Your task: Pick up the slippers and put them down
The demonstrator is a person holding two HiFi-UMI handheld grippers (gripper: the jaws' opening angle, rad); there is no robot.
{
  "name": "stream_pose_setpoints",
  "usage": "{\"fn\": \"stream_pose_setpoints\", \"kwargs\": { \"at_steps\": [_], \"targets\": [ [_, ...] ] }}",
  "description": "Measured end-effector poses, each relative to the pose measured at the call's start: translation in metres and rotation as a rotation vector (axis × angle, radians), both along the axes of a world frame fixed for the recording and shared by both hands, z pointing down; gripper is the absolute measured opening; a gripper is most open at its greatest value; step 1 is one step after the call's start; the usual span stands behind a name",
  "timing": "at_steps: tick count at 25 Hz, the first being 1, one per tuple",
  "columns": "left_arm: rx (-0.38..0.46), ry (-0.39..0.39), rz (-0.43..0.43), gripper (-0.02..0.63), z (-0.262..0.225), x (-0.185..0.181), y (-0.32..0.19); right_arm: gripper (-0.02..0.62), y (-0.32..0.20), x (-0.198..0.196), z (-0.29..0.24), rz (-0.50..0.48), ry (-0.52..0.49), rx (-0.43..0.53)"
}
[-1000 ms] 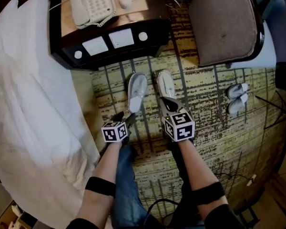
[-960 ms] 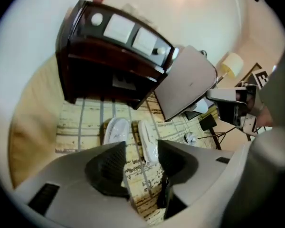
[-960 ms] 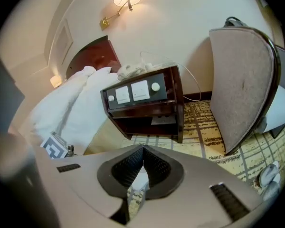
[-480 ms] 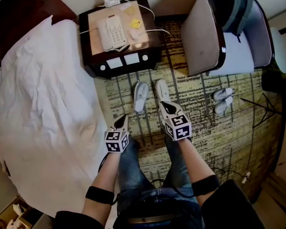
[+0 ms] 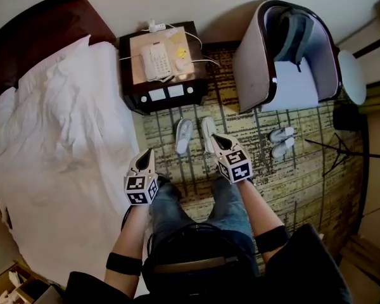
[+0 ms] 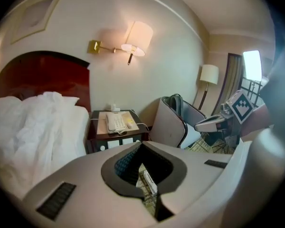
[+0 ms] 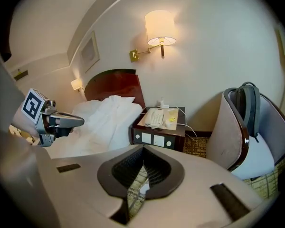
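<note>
Two white slippers lie side by side on the patterned carpet before the nightstand, the left slipper [image 5: 183,136] and the right slipper [image 5: 206,130]. Both grippers hang high above the floor, well clear of them. My left gripper [image 5: 147,154] is shut and holds nothing; it points toward the carpet left of the pair. My right gripper [image 5: 218,140] is also shut and empty, and its tip overlaps the right slipper's heel in the head view. In the left gripper view a slipper [image 6: 147,182] shows through the slit below the closed jaws [image 6: 141,144].
A dark nightstand [image 5: 193,94] with a white telephone [image 5: 156,61] stands beyond the slippers. The white bed [image 5: 57,151] fills the left. A curved armchair [image 5: 256,62] with a backpack stands to the right. A second pair of slippers [image 5: 280,142] lies right of it.
Both grippers have risen from the slippers' heels to high above the floor. The slippers stay on the carpet. The head camera has pulled back, so more of the room shows.
</note>
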State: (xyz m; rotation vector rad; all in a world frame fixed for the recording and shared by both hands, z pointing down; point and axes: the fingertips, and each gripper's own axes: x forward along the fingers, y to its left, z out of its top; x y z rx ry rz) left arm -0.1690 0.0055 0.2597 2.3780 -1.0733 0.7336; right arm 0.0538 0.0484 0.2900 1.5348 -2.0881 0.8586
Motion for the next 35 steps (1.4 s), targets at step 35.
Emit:
{"fn": "stream_pose_setpoints", "kwargs": {
  "at_steps": [35],
  "targets": [
    [0.1, 0.031, 0.048, 0.001, -0.084, 0.022, 0.012, 0.002, 0.013, 0.021, -0.068, 0.042, 0.018, 0.062]
  ]
}}
